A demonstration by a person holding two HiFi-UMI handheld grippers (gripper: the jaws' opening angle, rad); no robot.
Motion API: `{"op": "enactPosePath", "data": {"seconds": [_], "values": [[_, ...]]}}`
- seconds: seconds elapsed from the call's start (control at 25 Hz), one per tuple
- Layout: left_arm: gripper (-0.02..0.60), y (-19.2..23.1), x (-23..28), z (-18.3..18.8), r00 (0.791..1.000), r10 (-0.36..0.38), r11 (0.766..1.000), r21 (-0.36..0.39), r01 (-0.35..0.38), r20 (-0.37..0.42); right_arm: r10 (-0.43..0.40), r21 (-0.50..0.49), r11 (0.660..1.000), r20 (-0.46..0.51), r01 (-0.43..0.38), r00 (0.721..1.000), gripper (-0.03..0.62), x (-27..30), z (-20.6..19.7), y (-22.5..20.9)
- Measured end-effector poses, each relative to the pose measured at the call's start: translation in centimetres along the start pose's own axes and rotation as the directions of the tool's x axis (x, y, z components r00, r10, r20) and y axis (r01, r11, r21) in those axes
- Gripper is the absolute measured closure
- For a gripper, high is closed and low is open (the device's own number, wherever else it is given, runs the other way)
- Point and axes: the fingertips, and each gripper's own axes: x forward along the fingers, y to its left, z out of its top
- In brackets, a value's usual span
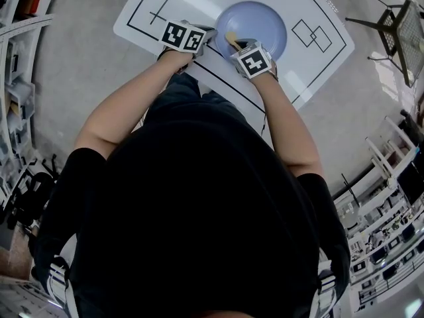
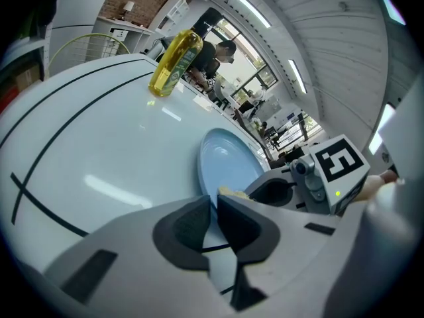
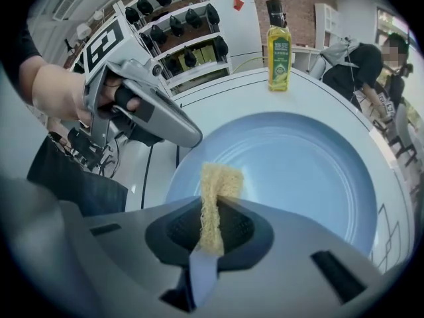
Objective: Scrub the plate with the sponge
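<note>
Across the upper half of the head view lies a white table (image 1: 199, 5) marked with black lines, and it fills the lower ground of both gripper views as well. On it, right of centre at the top of the head view, sits a pale blue plate (image 1: 262, 18), round and shallow. In the right gripper view the plate takes up most of the middle and right of the frame. The left gripper (image 1: 211, 33) reaches in at the plate's left edge. In its own view its jaws are drawn almost together with only a narrow slit between the dark pads, and the plate's thin rim runs into that slit at the tips. The right gripper (image 1: 238, 45) is over the plate's near side, just beside the left one. In its own view its jaws are closed on a yellow sponge (image 3: 218, 181), which stands up between the pads and juts forward over the near part of the plate. Whether the sponge touches the plate's surface cannot be told. A bottle (image 3: 279, 48) of yellow liquid with a dark cap stands upright on the table beyond the plate, at the top centre of the right gripper view and the upper left of the left gripper view.
</note>
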Motion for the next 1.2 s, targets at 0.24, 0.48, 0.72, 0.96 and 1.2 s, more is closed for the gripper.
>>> {"op": "enactPosePath", "data": {"seconds": [0.24, 0.48, 0.72, 0.96, 1.2], "values": [[0.543, 0.0, -0.1, 0.1, 1.0, -0.011, 1.0, 0.004, 0.011, -0.014, 0.008, -0.023, 1.0, 0.009, -0.008, 1.0, 0.557, 0.7, 1.9, -0.5], [0.543, 0.0, -0.1, 0.1, 1.0, -0.018, 1.0, -0.006, 0.018, -0.01, 0.009, 0.006, 1.0, 0.047, -0.009, 0.999, 0.557, 0.5, 4.1, -1.9], [0.543, 0.1, -0.2, 0.0, 1.0, -0.02, 1.0, -0.012, 0.019, -0.007, -0.077, -0.012, 0.997, 0.048, 0.078, 0.996, 0.557, -0.2, 5.1, -5.3], [0.543, 0.1, -0.3, 0.0, 1.0, -0.015, 1.0, -0.007, 0.015, 0.0, -0.131, 0.055, 0.99, 0.041, 0.129, 0.991, 0.557, -1.4, 4.4, -8.2], [0.543, 0.1, -0.2, 0.0, 1.0, -0.003, 1.0, -0.005, 0.003, 0.005, -0.148, 0.109, 0.983, 0.007, 0.146, 0.989, 0.557, -2.3, 1.8, -10.0]]}}
